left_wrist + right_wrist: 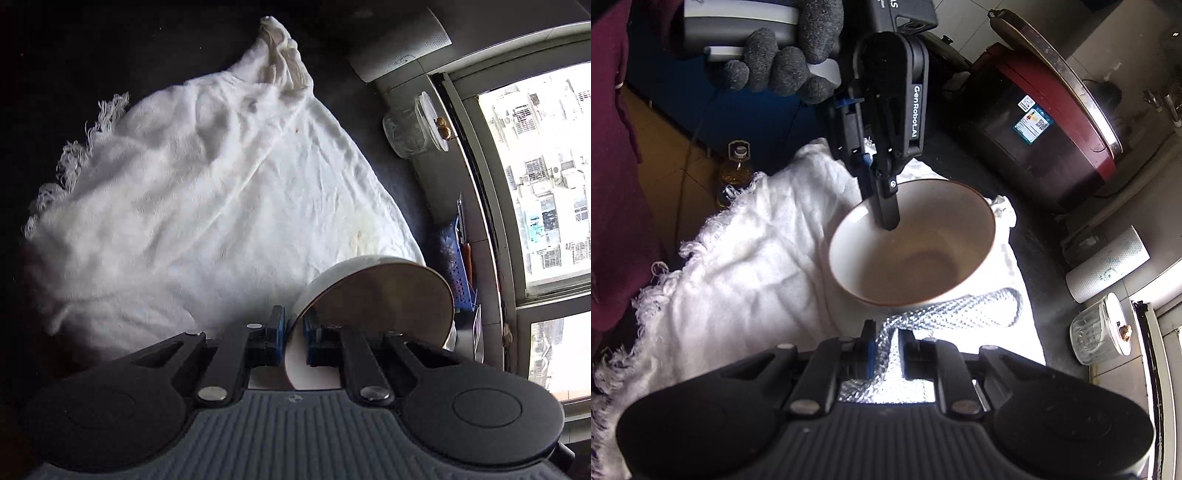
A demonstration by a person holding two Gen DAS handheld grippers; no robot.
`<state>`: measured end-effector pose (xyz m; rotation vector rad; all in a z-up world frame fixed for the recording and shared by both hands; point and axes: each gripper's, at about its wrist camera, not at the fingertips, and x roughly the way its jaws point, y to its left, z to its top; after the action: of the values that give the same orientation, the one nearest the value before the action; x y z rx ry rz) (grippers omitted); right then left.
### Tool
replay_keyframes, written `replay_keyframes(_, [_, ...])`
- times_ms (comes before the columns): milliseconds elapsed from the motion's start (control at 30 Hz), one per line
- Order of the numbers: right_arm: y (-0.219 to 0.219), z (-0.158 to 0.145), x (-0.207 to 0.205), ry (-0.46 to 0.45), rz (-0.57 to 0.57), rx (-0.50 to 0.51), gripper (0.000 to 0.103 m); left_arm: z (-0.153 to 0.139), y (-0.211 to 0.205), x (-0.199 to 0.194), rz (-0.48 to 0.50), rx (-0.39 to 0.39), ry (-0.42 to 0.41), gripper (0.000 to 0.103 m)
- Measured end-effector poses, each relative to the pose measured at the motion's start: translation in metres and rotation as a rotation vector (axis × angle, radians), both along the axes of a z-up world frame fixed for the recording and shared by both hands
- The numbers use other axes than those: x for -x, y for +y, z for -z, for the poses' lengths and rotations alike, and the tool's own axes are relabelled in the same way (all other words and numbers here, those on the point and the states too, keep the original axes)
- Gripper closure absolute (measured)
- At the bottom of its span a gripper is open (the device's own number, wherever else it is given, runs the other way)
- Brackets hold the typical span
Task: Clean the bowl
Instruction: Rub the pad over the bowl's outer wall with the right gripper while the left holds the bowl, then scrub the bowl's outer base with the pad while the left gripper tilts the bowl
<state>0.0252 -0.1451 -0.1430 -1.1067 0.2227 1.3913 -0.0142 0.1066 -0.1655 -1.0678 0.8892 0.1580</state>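
The left gripper [882, 206] pinches the white ceramic bowl [916, 251] by 1 rim wall, tilted; it could slip. The right gripper [886, 350] clamps what looks like a silvery mesh scrubber [945, 314].

Left tool [293, 334]: jaws closed on the rim of the bowl [376, 295], one finger inside the wall, one outside, the bowl tipped on edge. In the right wrist view the left tool [886, 218] descends steeply from above, its handle gripped by a hand [783, 62] in a dark knit glove. Right tool [886, 350]: jaws nearly closed, clamping a silvery mesh scrubber [945, 310], angled downward.
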Motion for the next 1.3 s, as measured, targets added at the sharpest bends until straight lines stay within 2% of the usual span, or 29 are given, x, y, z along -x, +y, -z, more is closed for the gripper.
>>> replay_keyframes(67, [0.000,0.001,0.002,0.006,0.000,-0.006,0.089,0.003,-0.006,0.000,0.012,0.036,-0.008,0.093])
replay_keyframes(133, [0.000,0.001,0.003,0.012,0.001,-0.012,0.090,0.000,-0.013,-0.002,0.041,0.002,-0.013,0.091])
replay_keyframes(267, [-0.001,0.003,-0.001,0.017,0.028,-0.014,0.090,-0.016,-0.025,-0.010,0.164,-0.196,0.003,0.089])
replay_keyframes(300, [-0.002,0.002,-0.004,0.018,0.035,-0.016,0.090,-0.021,-0.027,-0.013,0.206,-0.249,0.005,0.079])
replay_keyframes(333, [-0.003,0.001,-0.006,0.018,0.043,-0.017,0.090,-0.025,-0.028,-0.014,0.232,-0.292,0.002,0.073])
replay_keyframes(367, [-0.004,0.001,-0.009,0.016,0.049,-0.018,0.090,-0.032,-0.028,-0.017,0.257,-0.352,-0.002,0.067])
replay_keyframes(400, [-0.004,-0.001,-0.012,0.012,0.053,-0.019,0.090,-0.038,-0.027,-0.021,0.280,-0.404,-0.003,0.066])
replay_keyframes(467, [-0.004,-0.004,-0.018,0.001,0.061,-0.023,0.090,-0.046,-0.023,-0.030,0.318,-0.470,-0.005,0.066])
replay_keyframes(533, [-0.001,-0.007,-0.022,-0.011,0.065,-0.034,0.090,-0.052,-0.022,-0.041,0.390,-0.546,-0.021,0.066])
replay_keyframes(567, [0.001,-0.009,-0.024,-0.016,0.066,-0.039,0.090,-0.055,-0.025,-0.048,0.448,-0.608,-0.024,0.066])
replay_keyframes(633, [0.004,-0.012,-0.025,-0.019,0.062,-0.048,0.090,-0.057,-0.029,-0.055,0.522,-0.669,-0.022,0.076])
replay_keyframes(667, [0.006,-0.014,-0.024,-0.019,0.059,-0.052,0.090,-0.057,-0.028,-0.056,0.531,-0.653,-0.020,0.085])
replay_keyframes(700, [0.007,-0.014,-0.023,-0.020,0.056,-0.054,0.090,-0.056,-0.029,-0.056,0.532,-0.637,-0.022,0.088])
replay_keyframes(767, [0.007,-0.014,-0.019,-0.023,0.053,-0.051,0.090,-0.055,-0.031,-0.053,0.517,-0.609,-0.034,0.091])
replay_keyframes(833, [0.007,-0.012,-0.014,-0.026,0.068,-0.043,0.090,-0.053,-0.028,-0.047,0.451,-0.542,-0.036,0.091])
replay_keyframes(1000, [0.002,-0.003,0.000,-0.009,0.053,-0.022,0.087,-0.032,-0.008,-0.028,0.206,-0.269,0.023,0.092])
replay_keyframes(1100, [0.001,0.000,0.005,-0.004,0.060,-0.022,0.087,-0.018,-0.005,-0.017,0.122,-0.154,0.060,0.092])
replay_keyframes(1233, [0.001,-0.002,0.005,0.008,0.073,-0.033,0.087,0.001,-0.007,-0.001,0.001,0.064,0.113,0.092])
replay_keyframes(1300, [0.000,-0.006,0.003,0.030,0.079,-0.045,0.087,0.004,-0.011,0.003,-0.035,0.152,0.108,0.090])
